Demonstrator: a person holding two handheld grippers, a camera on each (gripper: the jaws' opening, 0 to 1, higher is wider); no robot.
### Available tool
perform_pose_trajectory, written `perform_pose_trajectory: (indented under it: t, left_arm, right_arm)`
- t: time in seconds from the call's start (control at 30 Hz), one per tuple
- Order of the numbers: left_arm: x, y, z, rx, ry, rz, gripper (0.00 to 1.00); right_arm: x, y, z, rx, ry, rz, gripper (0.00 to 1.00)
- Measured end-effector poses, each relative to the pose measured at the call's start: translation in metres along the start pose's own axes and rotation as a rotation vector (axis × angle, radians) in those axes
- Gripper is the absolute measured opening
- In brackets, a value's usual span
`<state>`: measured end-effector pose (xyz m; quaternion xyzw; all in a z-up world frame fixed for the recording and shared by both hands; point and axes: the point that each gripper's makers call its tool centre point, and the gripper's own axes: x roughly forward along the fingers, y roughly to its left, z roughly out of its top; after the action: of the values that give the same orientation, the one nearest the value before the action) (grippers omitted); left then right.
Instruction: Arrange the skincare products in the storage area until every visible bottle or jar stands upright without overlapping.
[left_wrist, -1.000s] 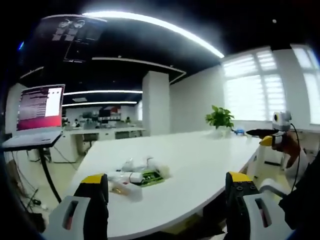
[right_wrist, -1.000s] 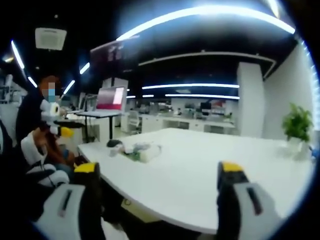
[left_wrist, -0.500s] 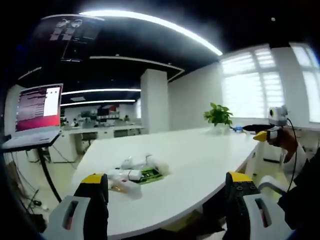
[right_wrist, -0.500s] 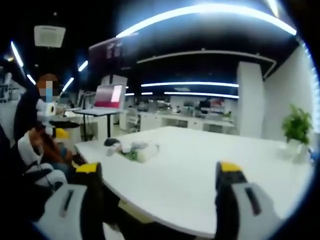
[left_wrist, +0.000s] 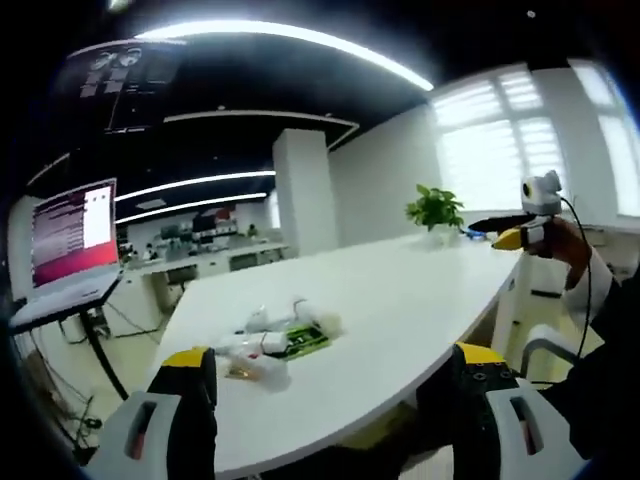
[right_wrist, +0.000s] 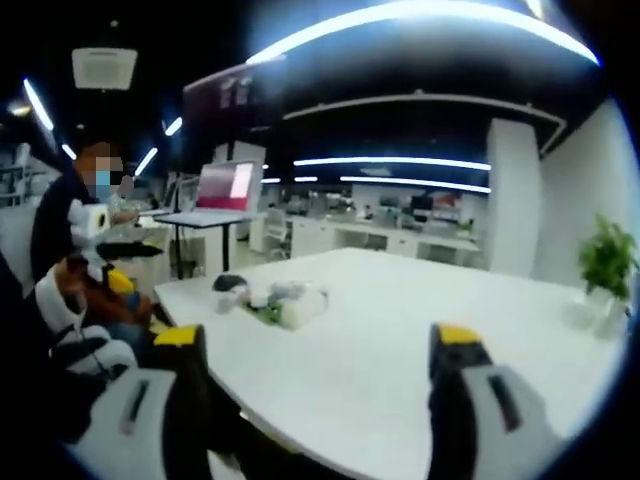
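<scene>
A cluster of skincare products (left_wrist: 270, 340) lies heaped on the white table (left_wrist: 400, 310), pale bottles and tubes mixed with a green pack; they look tipped over and overlapping. The same heap (right_wrist: 275, 300) shows near the table's left end in the right gripper view. My left gripper (left_wrist: 325, 410) is open, held well short of the table edge, with nothing between its jaws. My right gripper (right_wrist: 315, 390) is open too, also back from the table. The right gripper (left_wrist: 530, 225) appears at the far right of the left gripper view, held in a hand.
A potted plant (left_wrist: 433, 210) stands at the table's far end. A laptop on a stand (left_wrist: 70, 250) sits to the left of the table. A seated person (right_wrist: 85, 260) holds the left gripper (right_wrist: 100, 225) beside the table. Office desks fill the background.
Both views have shifted slightly as the hands moved; the heap now sits a little closer in each. Both grippers stay open and the products have not been touched.
</scene>
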<state>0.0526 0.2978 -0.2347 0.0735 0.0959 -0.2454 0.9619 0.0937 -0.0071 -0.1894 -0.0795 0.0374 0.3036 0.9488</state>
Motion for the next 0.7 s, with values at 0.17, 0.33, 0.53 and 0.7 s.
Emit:
perform_pose_trajectory:
  t: [0.17, 0.33, 0.53, 0.7]
  left_arm:
    - [0.002, -0.003, -0.001, 0.001, 0.006, -0.013, 0.99]
    - [0.005, -0.005, 0.002, -0.054, -0.022, -0.044, 0.99]
    - [0.007, -0.002, 0.006, -0.091, -0.048, -0.055, 0.99]
    - [0.011, 0.005, 0.007, -0.125, -0.063, -0.018, 1.0]
  right_arm:
    - [0.011, 0.004, -0.002, 0.02, 0.007, 0.024, 0.9]
    - [0.02, 0.006, -0.004, 0.016, 0.02, 0.034, 0.9]
    - [0.032, 0.01, -0.002, 0.047, 0.019, 0.064, 0.89]
    - [0.042, 0.018, 0.006, 0.064, -0.001, 0.093, 0.88]
